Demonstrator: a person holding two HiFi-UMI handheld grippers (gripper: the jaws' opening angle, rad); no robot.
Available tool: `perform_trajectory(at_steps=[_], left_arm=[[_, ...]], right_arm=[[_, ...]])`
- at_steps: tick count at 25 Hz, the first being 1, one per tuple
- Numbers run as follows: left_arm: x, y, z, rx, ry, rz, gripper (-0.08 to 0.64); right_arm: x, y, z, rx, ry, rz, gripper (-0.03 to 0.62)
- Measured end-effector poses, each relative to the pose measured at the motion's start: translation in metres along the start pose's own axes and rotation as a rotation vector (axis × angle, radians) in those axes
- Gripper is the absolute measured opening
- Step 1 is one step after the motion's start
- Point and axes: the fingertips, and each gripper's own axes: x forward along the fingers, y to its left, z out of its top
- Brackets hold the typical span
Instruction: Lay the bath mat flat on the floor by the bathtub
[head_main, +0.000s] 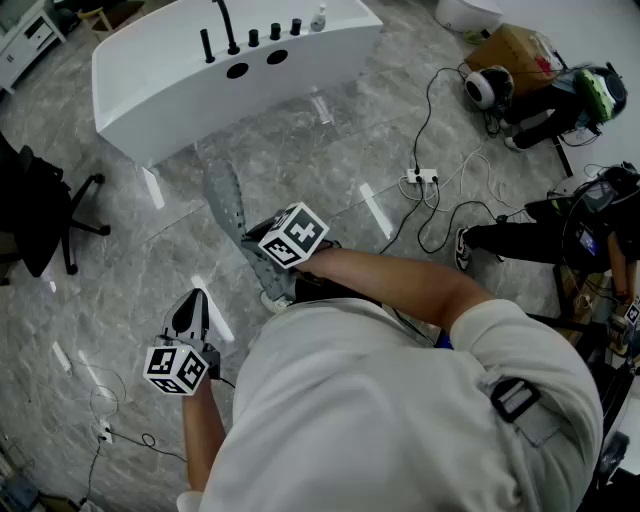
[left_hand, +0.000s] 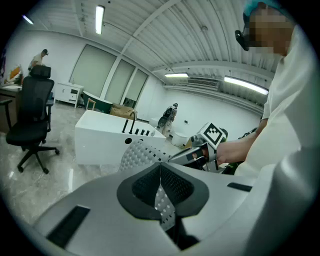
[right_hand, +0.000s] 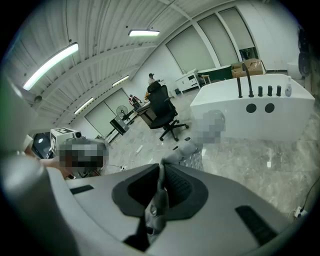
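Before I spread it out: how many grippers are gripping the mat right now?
2. The left gripper is shut on one part of the mat; the right gripper is shut on another, nearer the bathtub.

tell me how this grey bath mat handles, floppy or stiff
Probably floppy: the bath mat curves and droops between the left gripper and right gripper. Likely light, since two edge pinches carry it. Its holes hint at a rubbery, grippy material, but that is unconfirmed.
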Motion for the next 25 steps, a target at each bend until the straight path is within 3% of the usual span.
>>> perform_trajectory(at_steps=[5,16,25], left_arm=[[0.044,-0.041,0.018,0.052,-0.017,-0.107,0.018],[0.053,-0.073,-0.002,0.009,0.022,-0.093,0.018],[0.065,-0.095,0.002,0.014,-0.002,-0.092,0.018]], right_arm=[[-0.043,-0.022,-0.021,0.041,-0.034,-0.059,0.04],[-0.074,-0.039,-0.048,-0.007,0.005,-0.092,0.04],[-0.079,-0.078,-0.031,0.013,-0.01,-0.099,0.04]])
